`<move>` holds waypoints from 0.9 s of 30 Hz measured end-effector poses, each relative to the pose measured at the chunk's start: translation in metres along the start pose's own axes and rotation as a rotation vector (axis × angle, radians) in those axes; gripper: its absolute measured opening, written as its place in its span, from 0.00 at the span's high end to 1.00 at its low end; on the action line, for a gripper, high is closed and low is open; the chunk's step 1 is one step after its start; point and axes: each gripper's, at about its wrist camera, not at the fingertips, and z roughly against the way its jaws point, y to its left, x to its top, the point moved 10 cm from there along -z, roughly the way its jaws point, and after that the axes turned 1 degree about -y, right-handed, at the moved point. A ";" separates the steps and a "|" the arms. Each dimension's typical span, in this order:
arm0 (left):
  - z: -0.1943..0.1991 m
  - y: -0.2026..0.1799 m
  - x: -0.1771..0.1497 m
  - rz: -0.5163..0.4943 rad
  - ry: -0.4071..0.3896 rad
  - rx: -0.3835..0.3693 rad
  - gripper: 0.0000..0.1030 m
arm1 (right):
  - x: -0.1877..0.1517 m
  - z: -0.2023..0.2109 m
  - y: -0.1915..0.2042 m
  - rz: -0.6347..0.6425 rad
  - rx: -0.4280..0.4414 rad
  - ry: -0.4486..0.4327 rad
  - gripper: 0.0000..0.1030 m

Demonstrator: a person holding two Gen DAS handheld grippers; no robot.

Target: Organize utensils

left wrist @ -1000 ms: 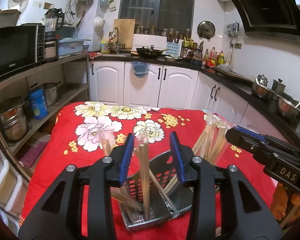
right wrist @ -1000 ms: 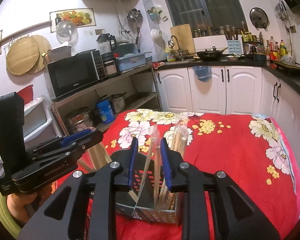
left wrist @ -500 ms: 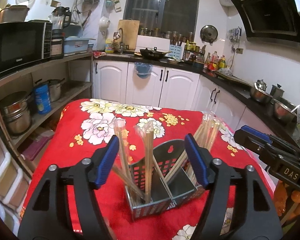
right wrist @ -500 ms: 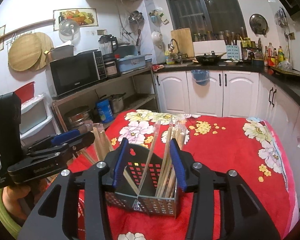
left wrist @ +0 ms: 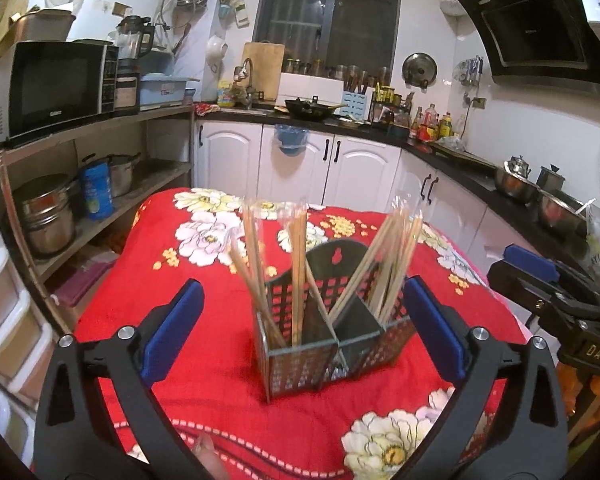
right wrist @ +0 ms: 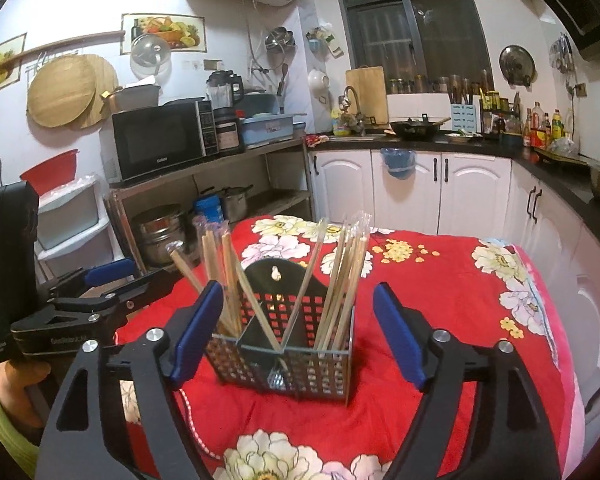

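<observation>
A dark perforated utensil caddy [left wrist: 332, 344] with divided compartments stands upright on the red floral tablecloth [left wrist: 148, 304]. Wrapped wooden chopsticks [left wrist: 296, 264] stand in its left compartment and more chopsticks [left wrist: 384, 264] lean in its right one. My left gripper [left wrist: 304, 332] is wide open and empty, just in front of the caddy. In the right wrist view the caddy [right wrist: 284, 348] sits between the fingers of my right gripper [right wrist: 298, 340], which is open, empty and just short of it. Each gripper shows in the other's view, the right one [left wrist: 548, 296] and the left one [right wrist: 80, 300].
A wooden shelf [left wrist: 100, 184] with a microwave [left wrist: 56, 84], pots and a blue can stands left of the table. White cabinets [left wrist: 340, 168] and a black countertop with cookware run along the back and right. Plastic drawers [right wrist: 68, 220] stand at the far left.
Both grippers opened, letting go of the chopsticks they held in the caddy, and drew back from it. The chopsticks now stand loose in the compartments.
</observation>
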 end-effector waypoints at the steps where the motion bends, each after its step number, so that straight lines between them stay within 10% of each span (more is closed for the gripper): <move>1: 0.003 0.000 -0.005 0.004 0.005 -0.002 0.10 | -0.004 0.004 0.001 0.006 -0.003 0.001 0.23; 27: 0.036 -0.004 -0.086 0.043 0.030 0.013 0.10 | -0.099 0.043 0.016 0.043 -0.056 0.079 0.13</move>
